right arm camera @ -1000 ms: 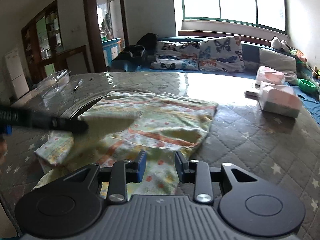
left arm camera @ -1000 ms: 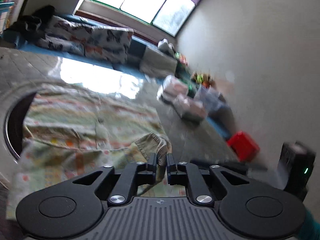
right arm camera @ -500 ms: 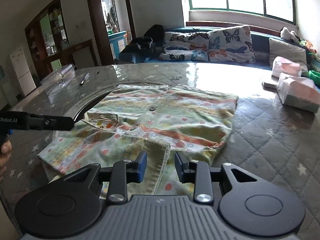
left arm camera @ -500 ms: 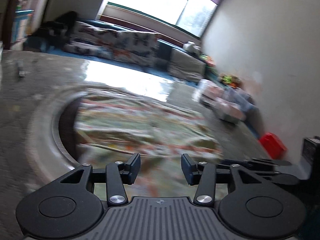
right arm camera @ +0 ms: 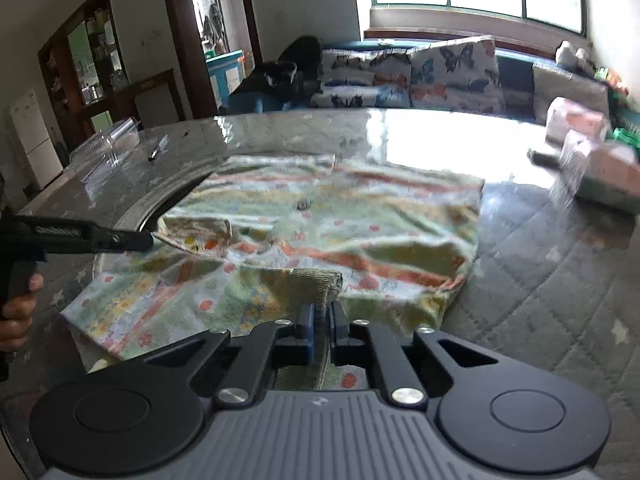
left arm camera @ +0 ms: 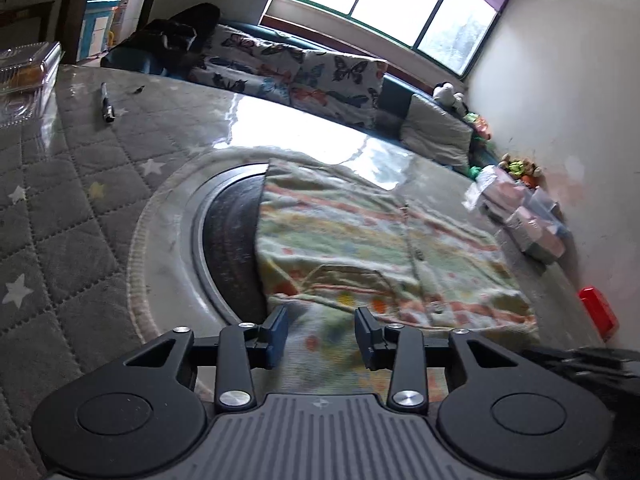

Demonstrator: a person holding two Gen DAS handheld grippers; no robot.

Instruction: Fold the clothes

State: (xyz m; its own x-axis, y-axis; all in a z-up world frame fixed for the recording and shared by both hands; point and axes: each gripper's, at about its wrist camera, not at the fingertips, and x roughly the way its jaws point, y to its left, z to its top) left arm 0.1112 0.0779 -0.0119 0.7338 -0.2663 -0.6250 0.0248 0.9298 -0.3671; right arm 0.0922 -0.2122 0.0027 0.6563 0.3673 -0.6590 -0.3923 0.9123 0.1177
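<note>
A pale green garment with orange and yellow prints lies spread on the quilted table, partly folded. My left gripper hovers low over its near left part. Its jaws are closing, with cloth lying below and between them, and the pads do not press on it. In the right wrist view the left gripper reaches in from the left to the garment's folded edge, held by a hand. My right gripper is shut on the ribbed green cuff at the near edge.
A dark round disc in a metal ring sits under the garment's left side. A pen and a clear plastic box lie far left. Tissue packs and a red object are at the right. A cushioned bench lies beyond.
My left gripper let go of the ribbed cuff, opened and swung left over the garment's left part. My right gripper closed on that cuff.
</note>
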